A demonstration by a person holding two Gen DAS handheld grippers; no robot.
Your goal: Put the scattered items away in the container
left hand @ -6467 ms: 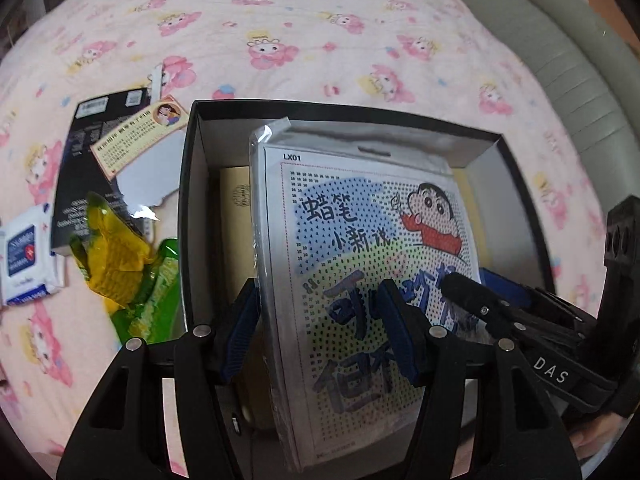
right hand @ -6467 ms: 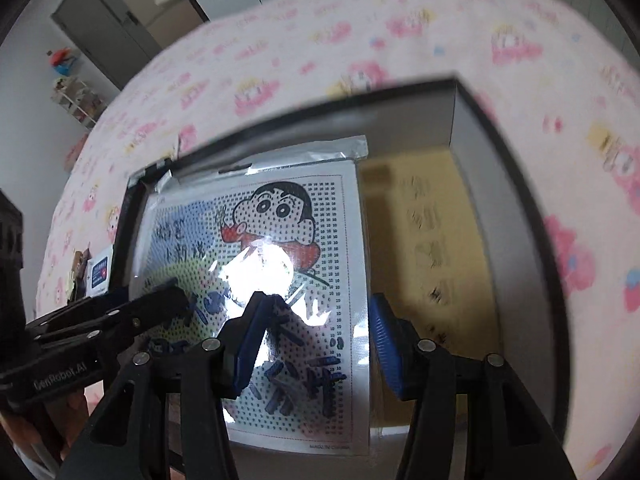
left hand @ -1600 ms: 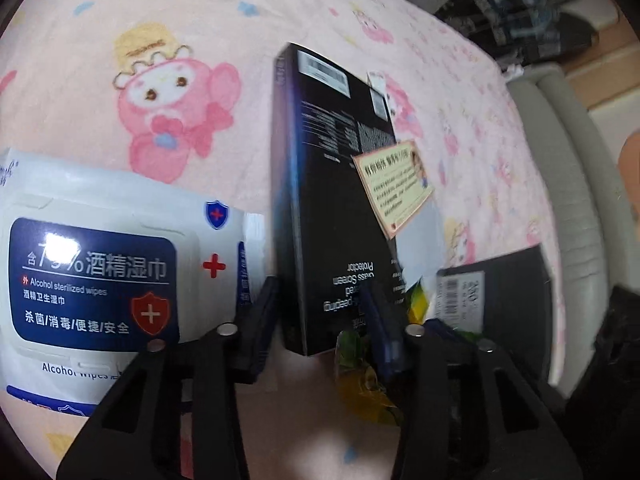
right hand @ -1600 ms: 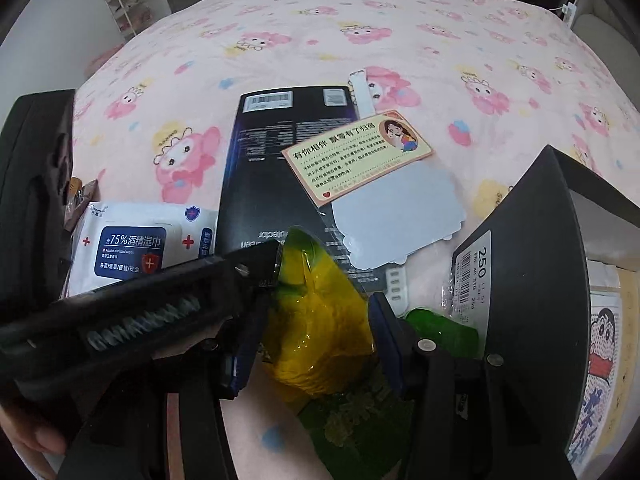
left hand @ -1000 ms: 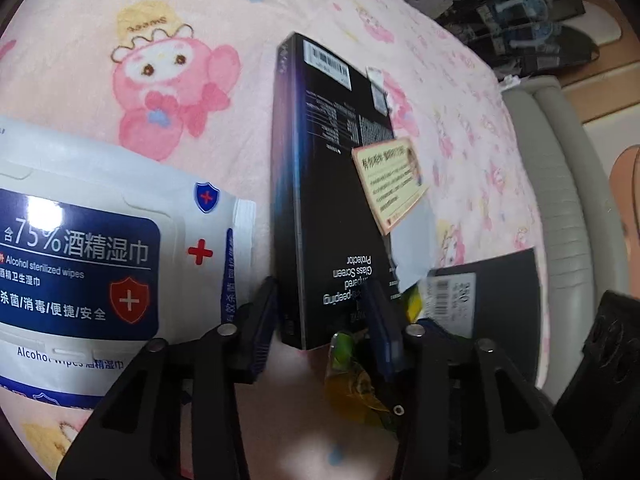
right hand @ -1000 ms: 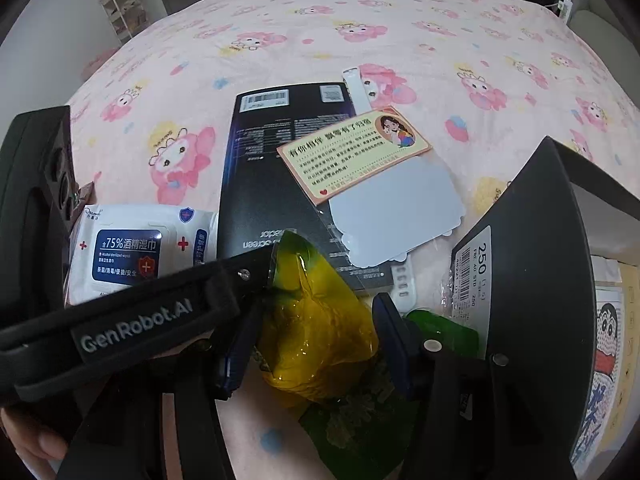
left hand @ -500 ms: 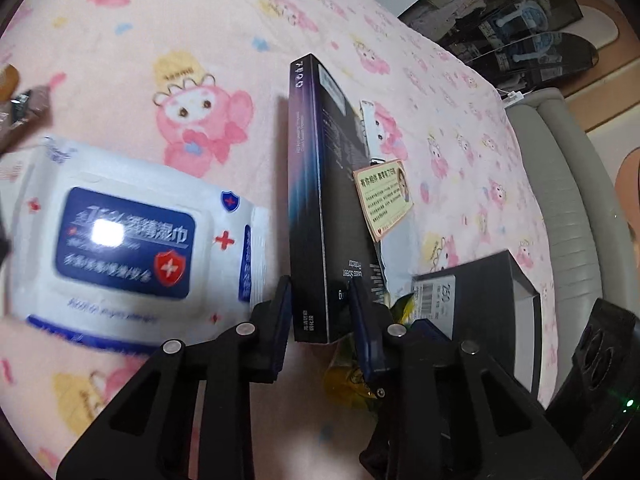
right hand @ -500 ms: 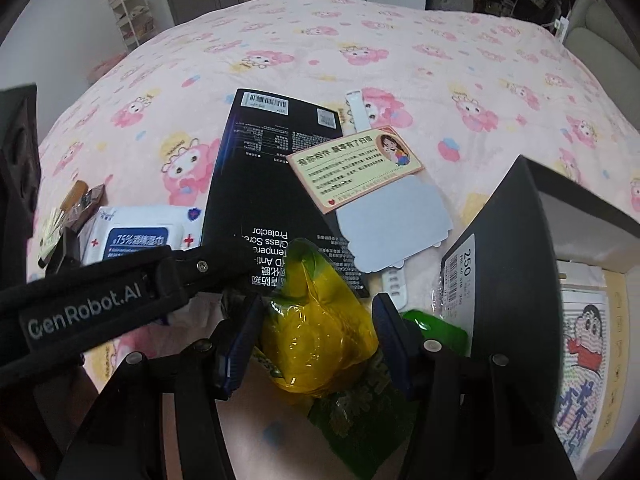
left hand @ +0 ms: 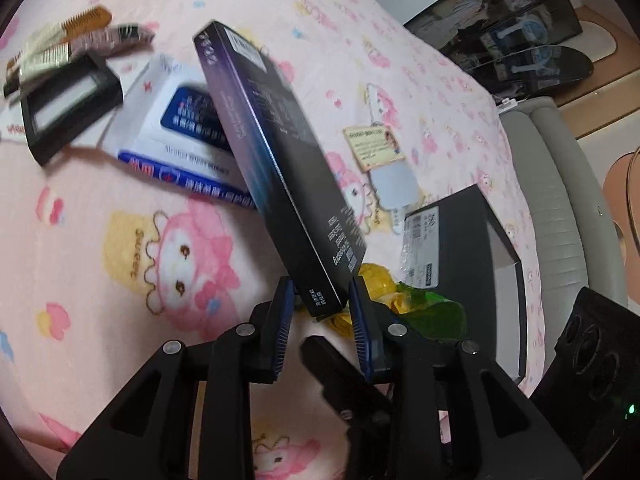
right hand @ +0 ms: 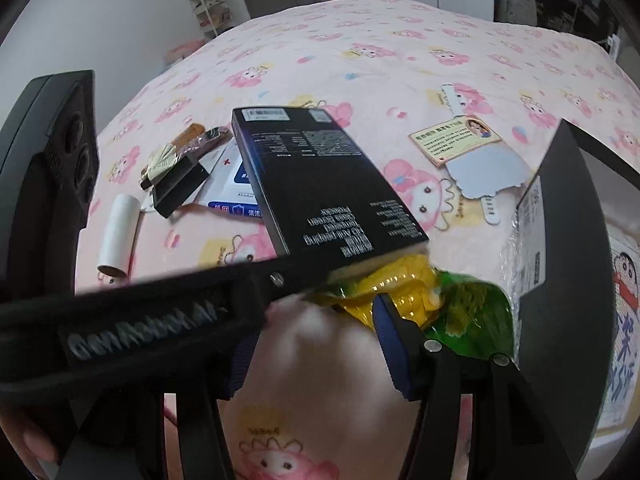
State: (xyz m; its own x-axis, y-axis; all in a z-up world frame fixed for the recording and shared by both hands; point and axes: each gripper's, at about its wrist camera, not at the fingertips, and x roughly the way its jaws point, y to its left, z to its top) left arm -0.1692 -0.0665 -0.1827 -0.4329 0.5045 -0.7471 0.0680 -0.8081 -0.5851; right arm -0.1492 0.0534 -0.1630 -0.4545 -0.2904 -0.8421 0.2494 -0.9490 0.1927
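Observation:
My left gripper [left hand: 320, 304] is shut on the near end of a flat black screen-protector box [left hand: 276, 160] and holds it tilted up off the pink bedspread; the box also shows in the right wrist view [right hand: 320, 184]. My right gripper [right hand: 316, 340] is open, its right finger beside a yellow and green snack bag [right hand: 440, 300] that lies on the bed; the left gripper's arm crosses in front of it. The black container box [right hand: 560, 240] stands at the right with a cartoon sheet [right hand: 624, 320] inside.
On the bed lie a wet-wipes pack [left hand: 180, 136], a small black case [left hand: 68, 100], a comb and sachets [left hand: 72, 36], a white tube [right hand: 118, 232], and a card with a grey cutout [right hand: 460, 140]. A grey headboard [left hand: 560, 200] runs along the right.
The left gripper has lifted the black box higher and tilted it up off the bed. The card slid off it and lies on the bedspread. The right gripper has stayed by the snack bag.

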